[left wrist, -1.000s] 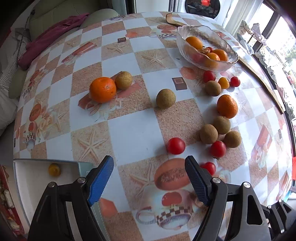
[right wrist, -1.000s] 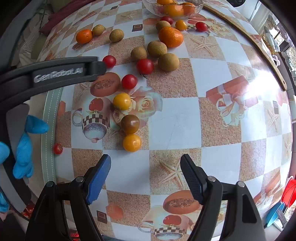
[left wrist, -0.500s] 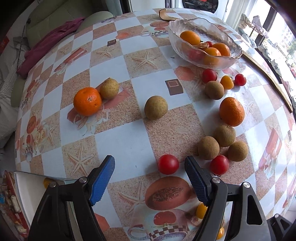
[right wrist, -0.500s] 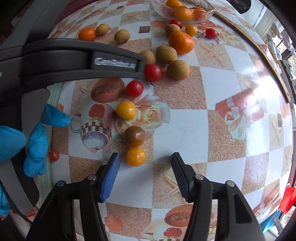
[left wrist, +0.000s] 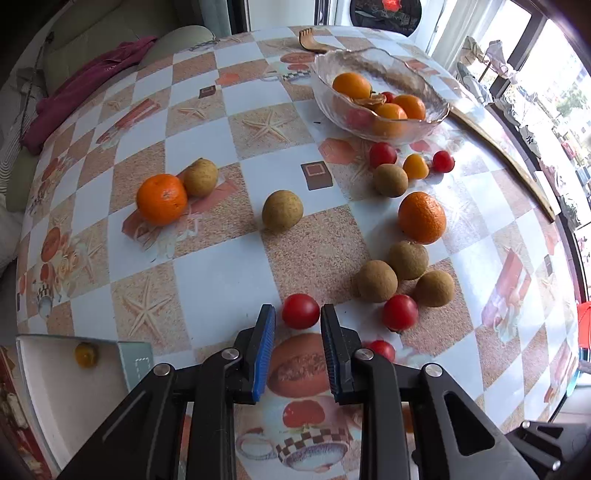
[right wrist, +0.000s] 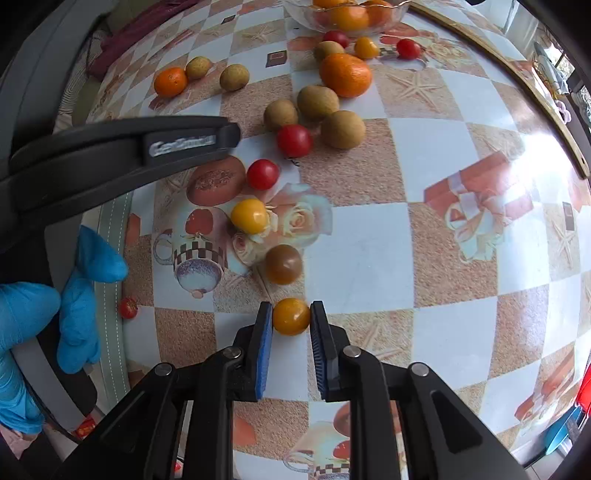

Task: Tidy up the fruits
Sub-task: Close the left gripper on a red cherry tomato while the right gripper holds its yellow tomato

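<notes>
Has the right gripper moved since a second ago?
Yes. The right gripper has advanced across the tablecloth toward the yellow tomato, which was clear ahead of it earlier. Its fingers now pinch that tomato.

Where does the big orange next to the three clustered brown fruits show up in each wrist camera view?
Left wrist view: the orange is right of centre, just above the three brown fruits.
Right wrist view: the orange is near the top, slightly right of centre.
Shared landmark: the glass bowl, beyond the orange in both.
</notes>
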Demonstrator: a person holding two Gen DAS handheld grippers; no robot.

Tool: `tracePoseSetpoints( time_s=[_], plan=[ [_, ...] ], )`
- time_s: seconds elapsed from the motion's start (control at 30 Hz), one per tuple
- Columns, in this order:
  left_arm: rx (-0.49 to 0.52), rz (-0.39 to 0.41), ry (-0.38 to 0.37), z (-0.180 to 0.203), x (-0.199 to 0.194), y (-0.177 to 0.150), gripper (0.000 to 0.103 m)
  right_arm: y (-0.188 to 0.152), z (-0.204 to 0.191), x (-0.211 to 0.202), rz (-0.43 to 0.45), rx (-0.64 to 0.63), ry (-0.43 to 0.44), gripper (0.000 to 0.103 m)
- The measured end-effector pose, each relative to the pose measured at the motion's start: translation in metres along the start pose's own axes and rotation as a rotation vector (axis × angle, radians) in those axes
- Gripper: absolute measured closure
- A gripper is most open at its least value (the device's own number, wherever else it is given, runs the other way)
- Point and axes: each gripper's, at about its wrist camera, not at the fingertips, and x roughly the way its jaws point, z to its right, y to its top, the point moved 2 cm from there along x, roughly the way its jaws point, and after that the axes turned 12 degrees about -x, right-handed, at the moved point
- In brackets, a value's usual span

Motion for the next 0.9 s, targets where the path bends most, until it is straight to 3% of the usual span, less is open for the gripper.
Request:
tracePoseSetpoints(
  time_s=[0.2, 0.5, 0.73, 0.77, 0.83, 0.9],
  plan=[
    [-0.024, 0.020, -0.025, -0.010, -0.023, -0.011, 0.076, 0.005, 0.020, -0.004, 0.005, 0.013, 0.013, 0.081],
    [-0.079, 0.050, -0.043, -0.038, -0.058, -0.033, 0.076, 0.005, 0.012, -0.032, 0.031, 0.004, 0.013, 0.081],
    [-0.070, 0.047, -0.046, -0.039, -0.052, -0.031, 0.075, -0.001, 0.011, -0.037, 0.033, -0.008, -0.009, 0.081],
    [-0.067, 0.046, -0.042, -0.037, -0.047, -0.028, 0.072, -0.003, 0.012, -0.038, 0.032, -0.006, -0.012, 0.081],
    [-0.066, 0.046, -0.026, -0.032, -0.036, -0.021, 0.026, -0.006, 0.015, -0.038, 0.029, 0.000, -0.016, 0.081],
    [-0.063, 0.076, -0.019, -0.028, -0.028, -0.014, 0.025, -0.011, 0.018, -0.038, 0.026, 0.011, -0.013, 0.081]
  ],
)
